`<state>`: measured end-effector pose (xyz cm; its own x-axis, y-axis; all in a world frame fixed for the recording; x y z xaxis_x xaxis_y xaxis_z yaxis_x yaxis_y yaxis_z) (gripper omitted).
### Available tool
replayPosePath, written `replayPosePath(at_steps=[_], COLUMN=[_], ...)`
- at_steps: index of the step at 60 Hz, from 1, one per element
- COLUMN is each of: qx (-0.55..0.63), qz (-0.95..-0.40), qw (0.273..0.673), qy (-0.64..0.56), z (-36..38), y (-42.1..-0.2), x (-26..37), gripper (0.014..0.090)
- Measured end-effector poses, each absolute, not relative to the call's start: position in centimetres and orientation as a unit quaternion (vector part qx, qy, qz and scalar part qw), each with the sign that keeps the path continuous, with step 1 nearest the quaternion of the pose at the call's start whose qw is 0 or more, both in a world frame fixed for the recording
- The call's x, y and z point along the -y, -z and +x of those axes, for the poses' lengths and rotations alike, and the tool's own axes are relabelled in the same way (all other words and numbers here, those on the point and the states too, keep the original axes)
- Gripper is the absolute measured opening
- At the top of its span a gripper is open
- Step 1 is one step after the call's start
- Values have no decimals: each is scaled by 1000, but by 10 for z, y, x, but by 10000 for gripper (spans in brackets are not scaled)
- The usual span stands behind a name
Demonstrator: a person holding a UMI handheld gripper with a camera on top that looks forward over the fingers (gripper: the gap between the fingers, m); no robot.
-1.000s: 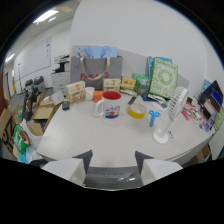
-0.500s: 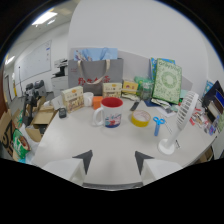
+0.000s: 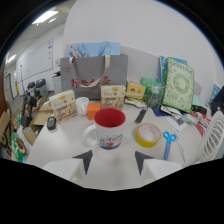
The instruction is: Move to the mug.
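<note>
White, smooth surface (image 3: 60, 145) is shown carrying all items. Grey fabric tote bag (image 3: 92, 75) with tan handles is seen standing at the back, with small printed cardboard boxes (image 3: 113, 96) before it. Glossy cylindrical mug (image 3: 108, 129), red inside with a white handle, is placed upright just ahead of the gripper (image 3: 113, 161), centred on the gap. The dark pointed jaws are held apart, not touching it. Yellow tape roll (image 3: 148, 135), a flat ring, lies just beside the mug, with blue-handled scissors (image 3: 168, 141) beyond.

An office: whiteboard (image 3: 36, 62) on the wall, cluttered white table (image 3: 60, 145), ceiling strip lights (image 3: 44, 16).
</note>
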<state>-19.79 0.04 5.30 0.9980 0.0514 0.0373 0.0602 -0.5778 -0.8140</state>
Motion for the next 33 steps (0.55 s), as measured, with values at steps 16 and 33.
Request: replayPosePath(at_steps=[16,33], qx=[34,34], qz=[-892,-894], qw=[452,448], qy=[1,3], z=[-200,-202], y=[-46,-42], x=[-20,-23], gripper=[842,843])
